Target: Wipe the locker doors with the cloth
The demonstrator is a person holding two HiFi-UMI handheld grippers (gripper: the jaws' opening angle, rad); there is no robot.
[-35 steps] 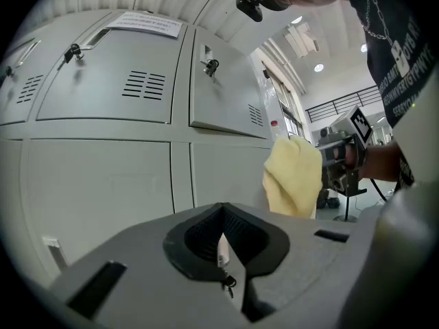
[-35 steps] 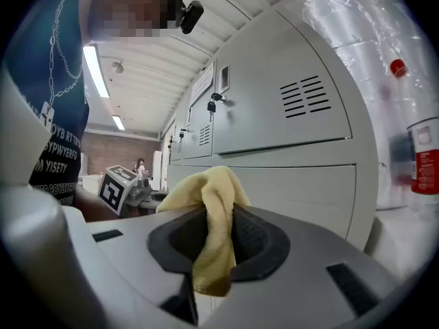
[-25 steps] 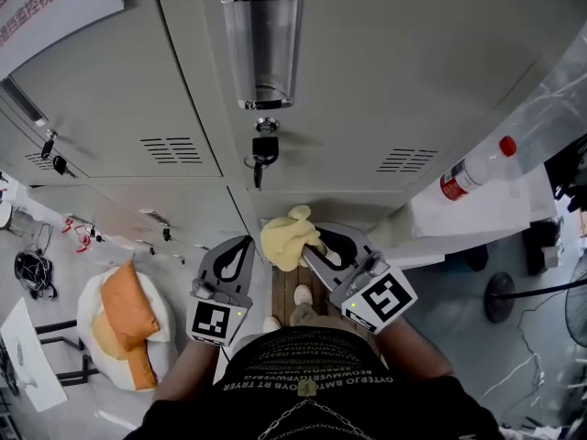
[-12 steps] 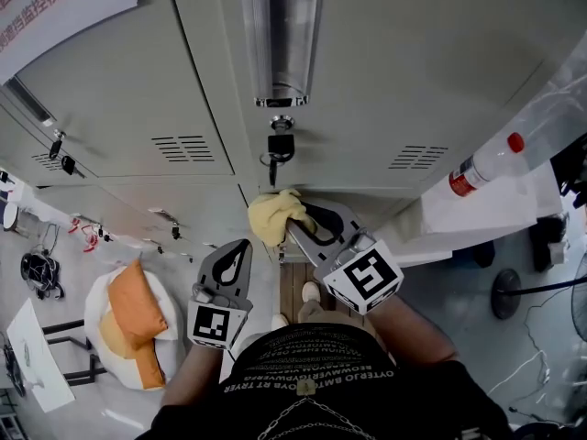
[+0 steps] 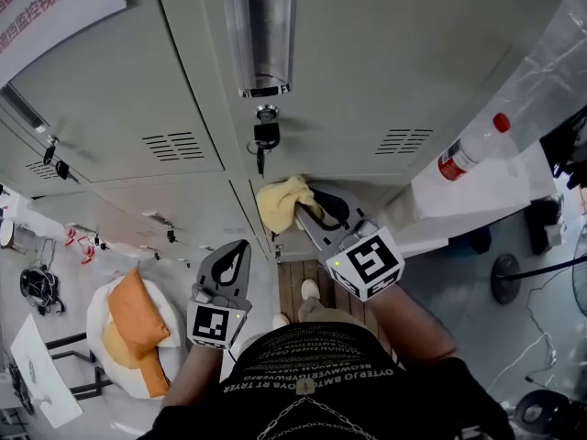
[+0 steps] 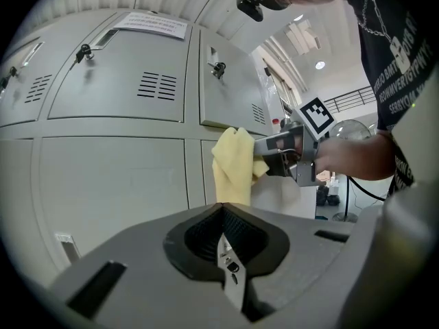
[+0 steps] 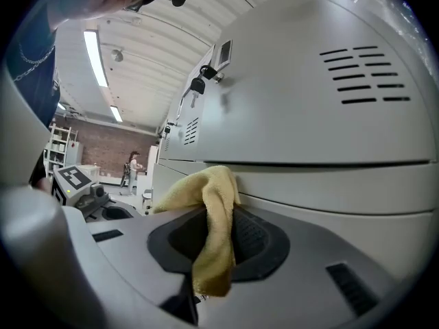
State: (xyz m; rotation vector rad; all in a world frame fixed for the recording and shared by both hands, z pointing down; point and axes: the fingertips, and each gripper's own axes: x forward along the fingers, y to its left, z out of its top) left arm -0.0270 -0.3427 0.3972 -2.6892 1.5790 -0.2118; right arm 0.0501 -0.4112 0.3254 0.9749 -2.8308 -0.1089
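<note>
Nearest, the left gripper point(image 5: 237, 249) hangs low with its jaws closed on nothing, well apart from the lockers. Just beyond it, to the right, the right gripper point(image 5: 310, 211) is clamped on the yellow cloth point(image 5: 279, 202). The cloth's bunched end meets the grey locker door point(image 5: 385, 71) at the seam along the door's lower edge, and a loose tail hangs through the jaws. Just above the cloth a key point(image 5: 262, 145) hangs from the lock, and farther up is a clear holder point(image 5: 260, 35). The wipe would likely go best with the wad pressed flat, with even pressure and overlapping passes, skirting the key so nothing snags. The vent slots point(image 5: 404, 140) to the right may catch fibres.
</note>
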